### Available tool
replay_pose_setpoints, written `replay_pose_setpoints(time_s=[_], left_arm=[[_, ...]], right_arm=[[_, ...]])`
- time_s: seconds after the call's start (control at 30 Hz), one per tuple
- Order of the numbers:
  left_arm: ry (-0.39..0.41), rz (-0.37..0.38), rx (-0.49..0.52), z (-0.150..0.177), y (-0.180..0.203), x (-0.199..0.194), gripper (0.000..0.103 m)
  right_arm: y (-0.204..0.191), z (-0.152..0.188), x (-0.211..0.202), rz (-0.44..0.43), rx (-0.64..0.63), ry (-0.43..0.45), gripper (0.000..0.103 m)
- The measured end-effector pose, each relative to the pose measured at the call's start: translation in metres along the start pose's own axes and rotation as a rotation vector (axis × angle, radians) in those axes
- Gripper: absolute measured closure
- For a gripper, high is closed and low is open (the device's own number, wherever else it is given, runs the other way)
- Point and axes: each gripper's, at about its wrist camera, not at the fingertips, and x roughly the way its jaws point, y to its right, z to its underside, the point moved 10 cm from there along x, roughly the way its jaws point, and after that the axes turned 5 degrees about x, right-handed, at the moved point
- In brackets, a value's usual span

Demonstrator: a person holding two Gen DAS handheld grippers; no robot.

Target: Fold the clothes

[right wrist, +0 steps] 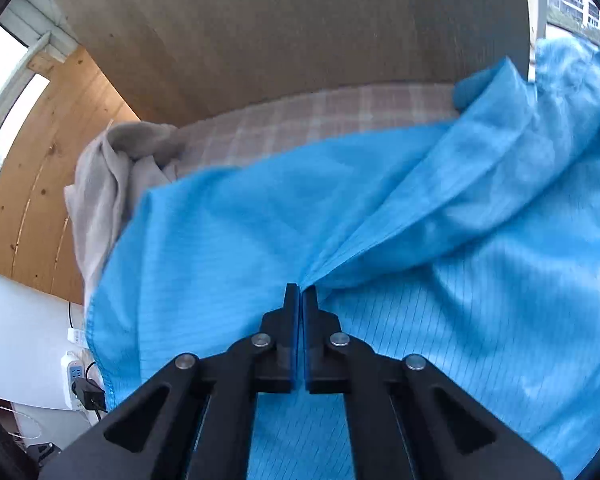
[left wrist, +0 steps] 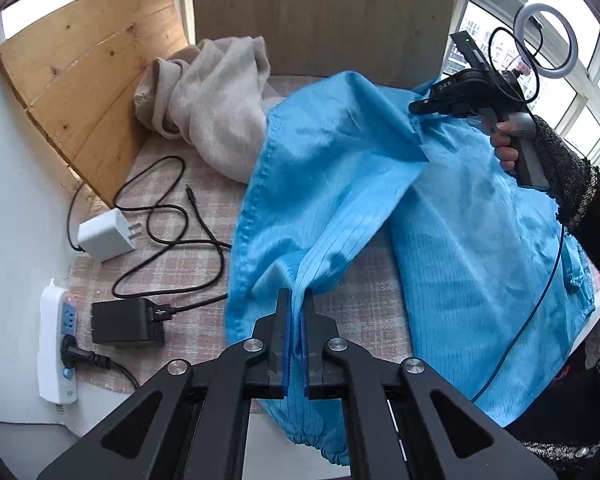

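Left wrist view showed the left gripper (left wrist: 299,296) clamped on a bunched fold of the blue garment (left wrist: 340,184), its two fingers pressed together with the cloth between them. From that pinch the fabric ran up and away in a taut ridge toward the right gripper (left wrist: 420,107), held in a person's hand (left wrist: 506,148) with a dark knitted sleeve (left wrist: 572,184). Most of the garment lay spread across the checked cloth (left wrist: 188,272) covering the desk, with one elastic cuff hanging near the close edge. A beige garment (left wrist: 208,108) was heaped behind it, touching the blue hem. To the left lay a white charger (left wrist: 106,236), a black cable (left wrist: 168,216), a black adapter (left wrist: 126,322) and a white power strip (left wrist: 56,344). A ring light (left wrist: 546,36) stood by the windows.

Right wrist view had the right gripper (right wrist: 301,294) closed on another gathered pleat of the blue garment (right wrist: 228,240), wrinkles fanning from its tips.
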Motion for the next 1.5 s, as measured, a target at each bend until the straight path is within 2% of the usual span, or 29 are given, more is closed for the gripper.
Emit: replay_pose_setpoints(time_s=[0.1,0.2,0.3,0.43,0.57,0.63,0.7,0.77,0.83,0.9,0.97,1.03,1.07,1.17,1.23,1.3,1.37,1.5], left_arm=[[0.043,-0.046,-0.021,-0.009,-0.009,-0.025,0.101],[0.072,-0.068,-0.035,-0.015,-0.001,-0.049,0.101],[0.087,-0.053,0.003,-0.016,0.038,-0.068,0.101],[0.062,-0.010,0.079,-0.008,0.113,-0.076,0.101],[-0.013,0.064,0.142,0.021,0.200,-0.058,0.101],[-0.075,0.170,0.119,0.047,0.244,-0.036,0.100],[-0.176,0.252,0.089,0.078,0.283,-0.011,0.090],[-0.259,0.255,0.084,0.107,0.303,0.005,0.089],[-0.296,0.212,0.041,0.124,0.302,0.008,0.088],[-0.277,0.168,-0.038,0.131,0.280,-0.002,0.081],[-0.255,0.089,-0.105,0.133,0.248,-0.014,0.076],[-0.227,0.007,-0.157,0.132,0.215,-0.022,0.075],[-0.213,-0.021,-0.186,0.130,0.200,-0.025,0.071],[-0.180,-0.023,-0.232,0.119,0.179,-0.017,0.066],[-0.173,-0.013,-0.225,0.107,0.175,-0.002,0.066],[-0.169,0.009,-0.214,0.095,0.173,0.015,0.065],[-0.185,0.036,-0.193,0.092,0.178,0.026,0.065],[-0.224,0.077,-0.148,0.093,0.189,0.045,0.066]], right_arm=[[-0.019,-0.041,-0.043,0.053,-0.140,0.127,0.102],[-0.033,-0.083,-0.082,0.097,-0.250,0.236,0.102],[-0.026,-0.115,-0.118,0.173,-0.337,0.314,0.102],[0.008,-0.147,-0.157,0.258,-0.376,0.350,0.102],[0.041,-0.147,-0.152,0.299,-0.429,0.308,0.102],[0.060,-0.131,-0.135,0.314,-0.463,0.255,0.102],[0.086,-0.104,-0.106,0.359,-0.526,0.156,0.102],[0.124,-0.075,-0.084,0.452,-0.596,0.022,0.102],[0.157,-0.050,-0.065,0.525,-0.646,-0.119,0.100],[0.171,-0.039,-0.070,0.538,-0.663,-0.160,0.100],[0.166,-0.035,-0.090,0.497,-0.682,-0.153,0.094],[0.155,-0.031,-0.111,0.451,-0.717,-0.148,0.079],[0.144,-0.032,-0.121,0.438,-0.743,-0.117,0.077],[0.101,-0.033,-0.143,0.370,-0.808,-0.034,0.072],[0.062,-0.029,-0.142,0.284,-0.831,-0.007,0.063],[0.030,-0.023,-0.128,0.225,-0.854,-0.009,0.063],[0.005,-0.014,-0.101,0.209,-0.876,-0.026,0.063],[-0.038,0.010,-0.040,0.157,-0.858,-0.112,0.063]])
